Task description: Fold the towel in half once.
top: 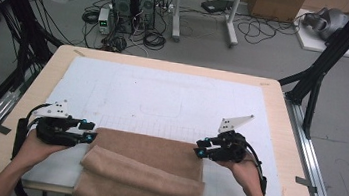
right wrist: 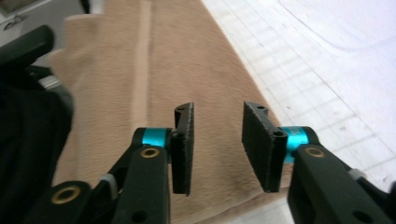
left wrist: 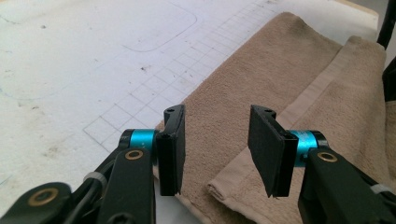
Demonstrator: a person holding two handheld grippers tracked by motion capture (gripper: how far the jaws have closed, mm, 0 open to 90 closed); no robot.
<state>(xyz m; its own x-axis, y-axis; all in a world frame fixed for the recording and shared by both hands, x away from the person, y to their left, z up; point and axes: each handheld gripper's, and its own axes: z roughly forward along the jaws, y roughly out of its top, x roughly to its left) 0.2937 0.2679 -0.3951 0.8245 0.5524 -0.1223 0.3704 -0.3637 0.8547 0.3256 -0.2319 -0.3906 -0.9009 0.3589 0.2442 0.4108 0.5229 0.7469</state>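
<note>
folded tan towel (top: 146,167) at the near edge of the table, lower layer lying flat, upper fold bunched toward the person and drooping over the table's lip. soft terry pile, a smoother woven band running along one side, corner hem rolled thick in the left gripper view. left gripper (top: 88,132) at the towel's far left corner, right gripper (top: 200,148) at its far right corner; jaws of both parted, dark flat pads clear of the cloth, nothing between them. beneath, a white mat (top: 162,96) with faint printed grid and rounded outline, scuffed and speckled, over a pale wooden table (top: 282,106) with rounded corners. beyond, grey floor strewn with cables (top: 145,36) and computer towers (top: 133,5).

risks, judged from here: overhanging fold possibly heavy enough to drag the whole towel off the edge; loose pile prone to slipping from smooth pads on a shallow pinch; uneven bite at the two corners likely to skew any next fold; one layer caught instead of two, leaving the stack to peel open.
</note>
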